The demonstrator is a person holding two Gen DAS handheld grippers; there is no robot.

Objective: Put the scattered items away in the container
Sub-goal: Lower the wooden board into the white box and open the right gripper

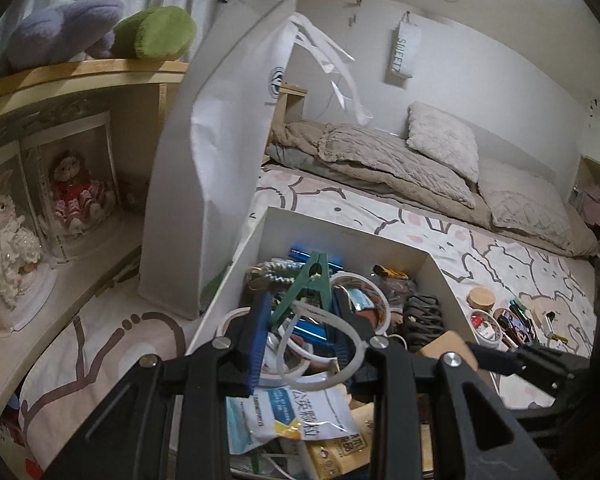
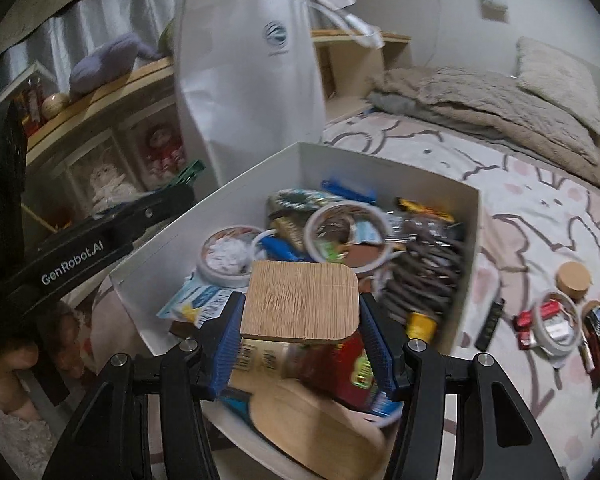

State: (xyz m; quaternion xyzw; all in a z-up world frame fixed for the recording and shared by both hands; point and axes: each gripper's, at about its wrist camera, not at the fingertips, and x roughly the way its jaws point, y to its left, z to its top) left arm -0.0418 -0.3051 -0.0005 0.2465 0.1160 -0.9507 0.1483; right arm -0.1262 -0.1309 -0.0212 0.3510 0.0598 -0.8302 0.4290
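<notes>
On my left, the left tool point(image 1: 300, 316) is closed down tight on a green clothes peg point(image 1: 310, 280), with a loop of white cable tie point(image 1: 324, 344) hanging round the peg and the blue pads; I cannot tell whether the tie is pinched too or only draped. It hangs over the white box point(image 1: 392, 242), which sits on the bed point(image 1: 500, 264) just beside a tall white paper bag point(image 1: 220, 160), so the peg is already over the container. To do this step well I would let go only once the peg is low over the heap, because the box is piled high and a drop from above could bounce it off the tape rolls onto the sheet; I would also watch that the tie does not snag a pad when I draw away. Moving right, the right tool point(image 2: 300, 332) stands about half open but is gripping a flat wooden coaster point(image 2: 302, 300) by its two side edges, level, above the near part of the same box point(image 2: 380, 164). My judgement is that the coaster wants laying flat on the pile, not on edge, so nothing slides. I would release one tool at a time, since both crowd the same opening. Further right, well apart from the box, a cork lid point(image 2: 574, 276), a tape roll point(image 2: 556, 320) and other small bits lie on the bed, not yet tidied.
</notes>
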